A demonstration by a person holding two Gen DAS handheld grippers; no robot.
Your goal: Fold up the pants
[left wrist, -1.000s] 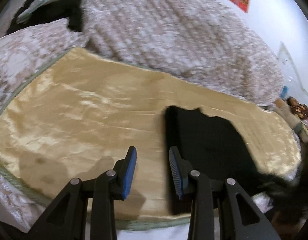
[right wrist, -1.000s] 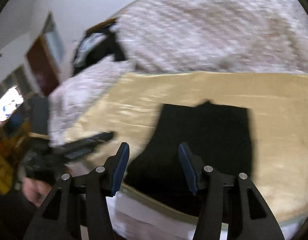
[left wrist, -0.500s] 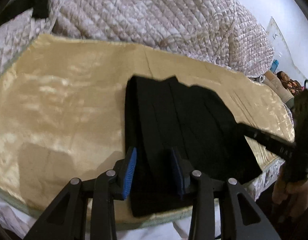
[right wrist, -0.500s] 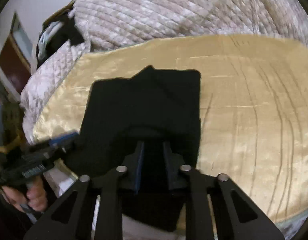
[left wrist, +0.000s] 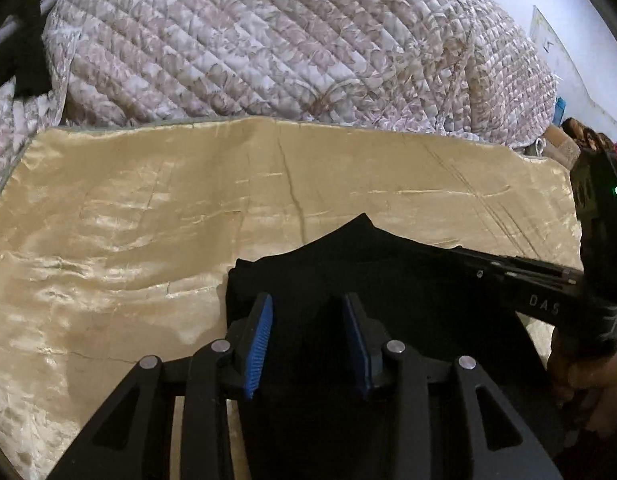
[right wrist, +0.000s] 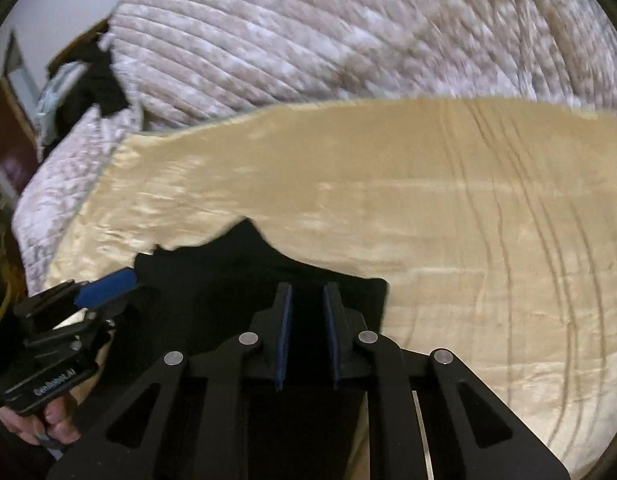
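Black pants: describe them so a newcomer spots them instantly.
Find the quilt heaped at the back, then the shiny gold sheet spread in front of it. The pants lie folded at the sheet's near edge, the only flat black thing on it.

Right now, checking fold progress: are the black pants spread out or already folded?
Folded: the black pants lie as a compact, layered block on the gold sheet, with no separate legs showing.
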